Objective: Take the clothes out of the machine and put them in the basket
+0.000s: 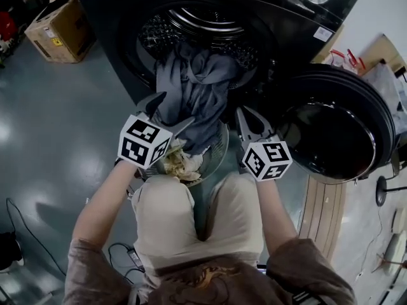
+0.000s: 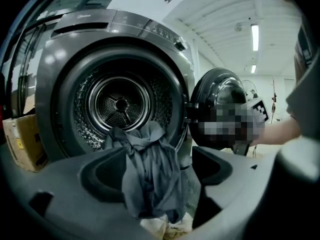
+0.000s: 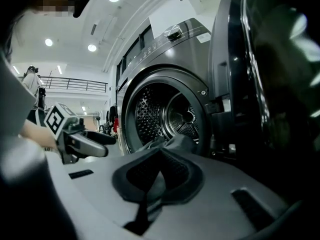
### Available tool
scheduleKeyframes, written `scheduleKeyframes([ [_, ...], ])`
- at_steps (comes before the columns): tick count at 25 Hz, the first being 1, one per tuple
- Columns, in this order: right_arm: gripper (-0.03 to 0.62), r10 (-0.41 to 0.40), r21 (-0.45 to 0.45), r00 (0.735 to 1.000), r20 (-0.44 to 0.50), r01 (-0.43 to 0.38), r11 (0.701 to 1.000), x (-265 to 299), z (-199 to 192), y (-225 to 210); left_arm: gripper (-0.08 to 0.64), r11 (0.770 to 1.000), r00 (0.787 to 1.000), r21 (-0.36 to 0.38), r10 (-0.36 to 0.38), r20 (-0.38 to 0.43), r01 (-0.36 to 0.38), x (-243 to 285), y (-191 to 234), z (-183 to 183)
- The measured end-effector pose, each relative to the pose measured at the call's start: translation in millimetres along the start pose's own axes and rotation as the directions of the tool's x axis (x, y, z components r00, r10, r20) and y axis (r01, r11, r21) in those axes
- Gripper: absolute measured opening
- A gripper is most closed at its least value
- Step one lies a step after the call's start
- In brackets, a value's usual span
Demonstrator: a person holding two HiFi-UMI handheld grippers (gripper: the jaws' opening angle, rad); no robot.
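A grey garment [image 1: 197,88] spills out of the dark machine's drum [image 1: 191,24] and hangs over the lip toward the basket [image 1: 220,146], where a beige cloth [image 1: 180,162] lies. My left gripper [image 1: 173,110] is open at the garment's lower left. In the left gripper view the grey garment [image 2: 150,169] hangs between the wide-apart jaws of the left gripper [image 2: 160,154], and the pads do not press on it. My right gripper [image 1: 247,116] is at the garment's right edge. In the right gripper view the right gripper [image 3: 162,151] is shut, with grey cloth [image 3: 175,143] just past the tips.
The round machine door [image 1: 337,126] stands swung open on the right, close to my right gripper. A cardboard box [image 1: 60,27] sits on the floor left of the machine. The person's knees [image 1: 191,215] are directly below the basket. Cables [image 1: 121,253] lie on the grey floor.
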State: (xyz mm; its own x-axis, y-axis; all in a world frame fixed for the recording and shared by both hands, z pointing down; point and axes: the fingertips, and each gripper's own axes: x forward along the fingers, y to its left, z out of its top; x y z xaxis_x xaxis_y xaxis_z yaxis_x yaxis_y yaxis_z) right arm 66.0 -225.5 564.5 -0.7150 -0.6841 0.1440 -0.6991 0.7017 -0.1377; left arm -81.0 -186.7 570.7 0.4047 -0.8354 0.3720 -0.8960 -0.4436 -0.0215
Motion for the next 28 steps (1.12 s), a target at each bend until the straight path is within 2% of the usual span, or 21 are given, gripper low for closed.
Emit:
scheduleKeyframes([
  [3,-0.003,0.006,-0.008,1.000,-0.001,-0.006,1.000,-4,0,5,0.433,1.000,1.000,0.012,0.013,-0.020,-0.013,44,15,-2],
  [7,-0.003,0.000,-0.016,1.000,-0.010,0.000,1.000,-11,-1,6,0.446,0.997,0.998,-0.053,0.058,-0.040,-0.060,99,43,-2],
  [9,-0.003,-0.008,-0.018,1.000,-0.012,0.008,1.000,-15,0,5,0.446,0.993,0.994,-0.062,0.096,-0.053,-0.099,120,58,-1],
  [15,-0.003,-0.039,-0.007,0.999,-0.018,0.039,0.999,-24,-1,-4,0.474,0.979,0.972,0.047,0.203,-0.115,-0.199,171,86,-8],
  [18,-0.003,-0.045,-0.010,0.999,-0.016,0.045,0.999,-24,0,-6,0.474,0.979,0.956,0.010,0.202,-0.215,-0.204,183,95,-31],
  [20,-0.003,-0.048,-0.011,0.999,-0.016,0.048,0.999,-23,1,-8,0.472,0.984,0.961,-0.041,0.159,-0.227,-0.173,188,95,-37],
  [21,-0.003,-0.051,-0.009,0.999,-0.017,0.050,0.999,-22,0,-9,0.453,0.988,0.968,-0.055,0.133,-0.212,-0.147,190,93,-35],
  [22,-0.003,-0.053,-0.008,0.998,-0.017,0.053,0.999,-22,0,-11,0.400,0.990,0.973,-0.062,0.112,-0.201,-0.126,190,91,-32],
  [24,-0.003,-0.052,-0.007,0.998,-0.019,0.052,0.999,-21,-1,-11,0.254,0.992,0.977,-0.074,0.087,-0.195,-0.103,186,85,-28],
  [26,-0.003,-0.042,-0.012,0.999,-0.023,0.042,0.999,-20,-2,-7,0.145,0.991,0.979,-0.097,0.070,-0.193,-0.090,179,80,-26],
  [28,-0.003,-0.034,-0.017,0.999,-0.027,0.033,0.999,-21,-3,-4,0.093,0.990,0.984,-0.127,0.038,-0.171,-0.060,168,73,-25],
])
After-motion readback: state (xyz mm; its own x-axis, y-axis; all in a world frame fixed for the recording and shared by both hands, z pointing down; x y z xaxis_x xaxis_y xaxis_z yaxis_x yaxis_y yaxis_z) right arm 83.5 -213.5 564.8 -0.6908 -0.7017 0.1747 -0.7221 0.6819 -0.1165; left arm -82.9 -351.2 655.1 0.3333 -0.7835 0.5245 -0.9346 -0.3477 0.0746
